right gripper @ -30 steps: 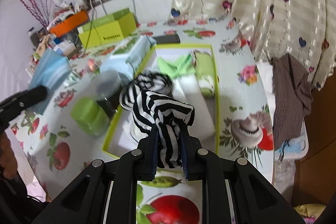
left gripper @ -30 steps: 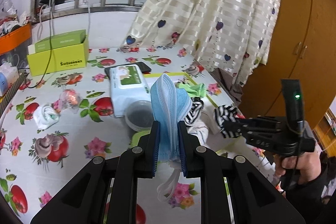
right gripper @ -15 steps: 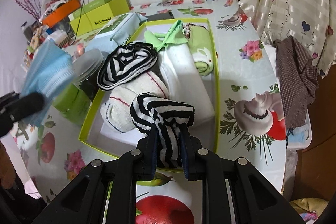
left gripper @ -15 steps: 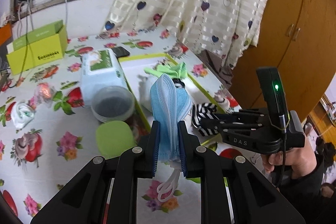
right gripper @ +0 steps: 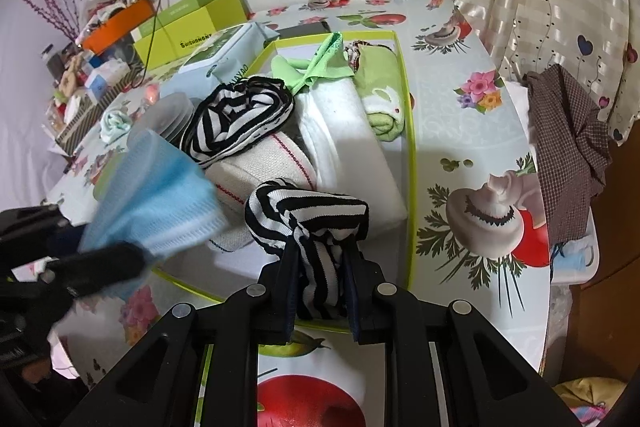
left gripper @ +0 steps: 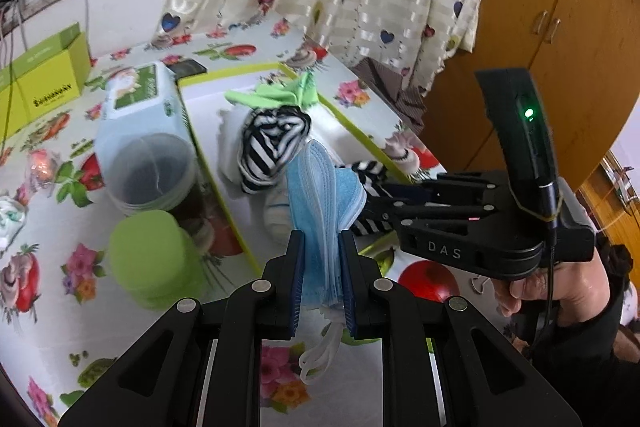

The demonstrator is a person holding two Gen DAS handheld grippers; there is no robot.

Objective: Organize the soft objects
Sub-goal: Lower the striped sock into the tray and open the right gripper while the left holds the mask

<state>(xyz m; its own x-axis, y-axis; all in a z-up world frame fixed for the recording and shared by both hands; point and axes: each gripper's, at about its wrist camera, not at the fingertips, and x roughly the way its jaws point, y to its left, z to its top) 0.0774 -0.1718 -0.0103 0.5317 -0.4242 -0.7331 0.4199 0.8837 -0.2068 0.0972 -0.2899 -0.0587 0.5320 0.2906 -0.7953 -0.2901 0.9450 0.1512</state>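
The left gripper (left gripper: 320, 277) pinches a stack of blue face masks (left gripper: 326, 195) and the right gripper (right gripper: 318, 293) pinches a striped sock (right gripper: 306, 215), both held over the near end of the green-rimmed box (right gripper: 406, 131); each would do best to sink low onto a bare patch before letting go, one hand at a time so the loads do not tangle. The masks stand on edge, long axis running away from the jaws toward the box, ear loops dangling behind; the sock lies crosswise, bunched
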